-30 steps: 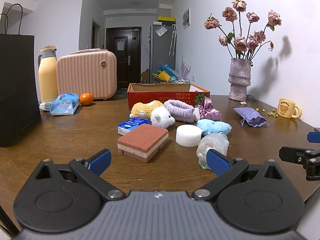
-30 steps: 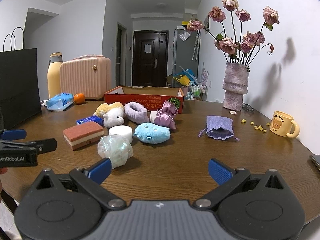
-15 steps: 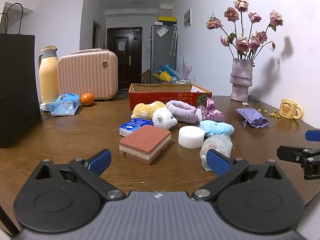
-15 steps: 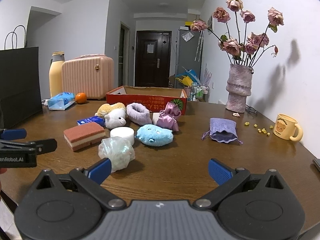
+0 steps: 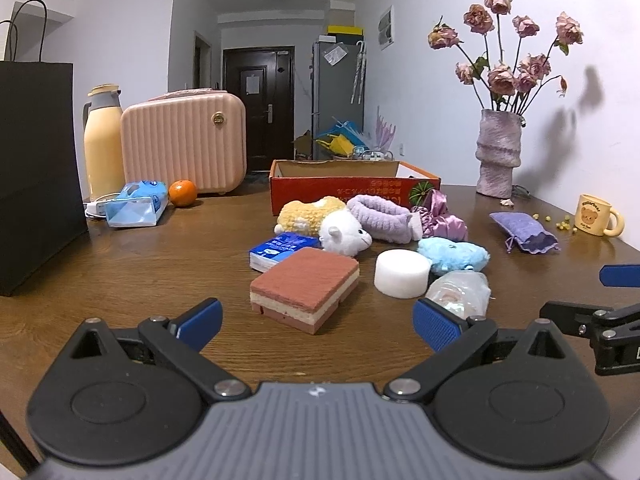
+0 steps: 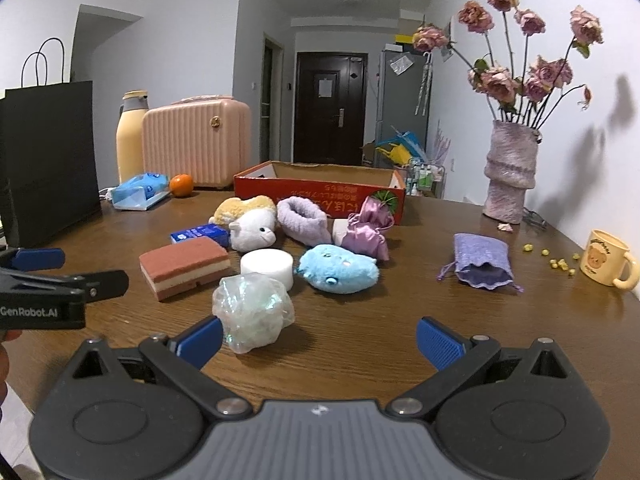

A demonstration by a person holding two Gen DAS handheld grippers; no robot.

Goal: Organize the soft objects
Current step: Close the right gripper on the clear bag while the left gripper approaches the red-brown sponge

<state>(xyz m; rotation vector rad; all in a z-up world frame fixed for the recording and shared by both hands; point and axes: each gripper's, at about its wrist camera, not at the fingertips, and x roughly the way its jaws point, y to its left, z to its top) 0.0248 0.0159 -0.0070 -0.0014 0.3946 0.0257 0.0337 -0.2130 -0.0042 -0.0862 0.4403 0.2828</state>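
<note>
A cluster of soft things lies mid-table before a red cardboard box (image 5: 352,192) (image 6: 320,192): a layered red sponge (image 5: 306,288) (image 6: 184,266), a white foam puck (image 5: 402,272) (image 6: 267,266), a blue plush (image 5: 454,254) (image 6: 340,268), a white sheep plush (image 5: 344,234) (image 6: 252,232), a purple headband (image 5: 380,216) (image 6: 302,218), a satin scrunchie (image 6: 366,232) and a clear mesh ball (image 5: 460,292) (image 6: 252,310). My left gripper (image 5: 316,322) stands open just short of the sponge. My right gripper (image 6: 318,342) is open too, its left fingertip beside the mesh ball.
A purple pouch (image 6: 482,260) and a bear mug (image 6: 606,258) sit at the right, a vase of dried roses (image 6: 508,176) behind them. At the left stand a black paper bag (image 5: 32,168), a thermos (image 5: 102,140), a pink case (image 5: 182,148), a tissue pack (image 5: 136,208) and an orange (image 5: 182,193).
Both grippers have drifted slightly forward and up over the table, so the cluster looks a little nearer. Both stay open and nothing on the table has moved.
</note>
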